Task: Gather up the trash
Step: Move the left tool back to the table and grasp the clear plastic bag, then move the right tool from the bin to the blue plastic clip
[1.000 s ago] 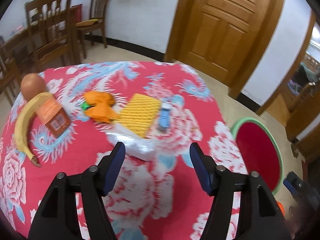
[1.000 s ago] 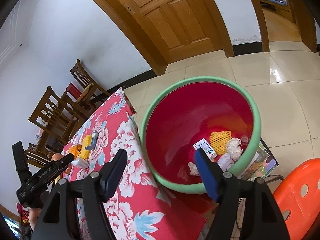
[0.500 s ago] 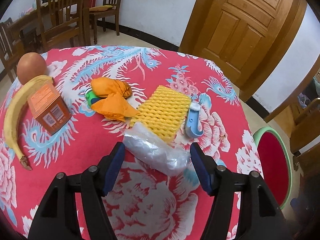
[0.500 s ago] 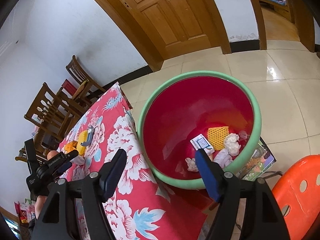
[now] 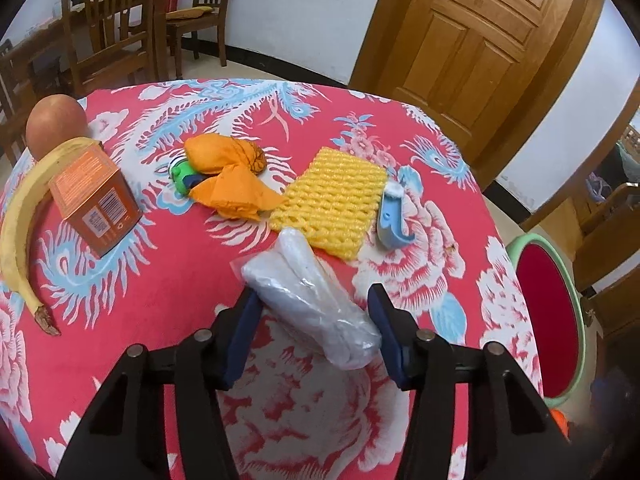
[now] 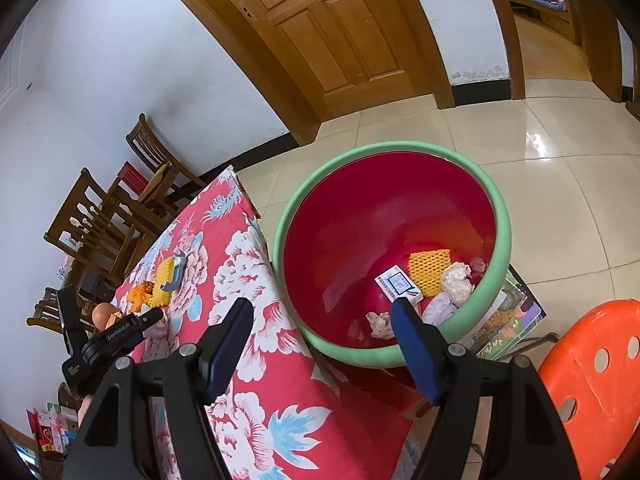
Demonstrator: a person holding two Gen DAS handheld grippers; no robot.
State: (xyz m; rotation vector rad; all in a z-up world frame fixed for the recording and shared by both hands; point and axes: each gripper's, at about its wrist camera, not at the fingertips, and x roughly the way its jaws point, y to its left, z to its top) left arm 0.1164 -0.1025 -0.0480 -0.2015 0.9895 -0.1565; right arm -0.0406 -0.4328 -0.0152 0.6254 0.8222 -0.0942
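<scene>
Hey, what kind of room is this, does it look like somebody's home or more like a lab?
Most likely a home dining room: wooden dining chairs by the wall, a panelled wooden door, and a floral tablecloth with a banana on it.

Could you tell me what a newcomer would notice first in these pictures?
Probably the loud red floral tablecloth, where a clear plastic bag lies between the open left claw fingers, with a yellow foam net just beyond. Next, the red bin with a green rim on the floor beside the table, trash at its bottom, under the open right claw.
</scene>
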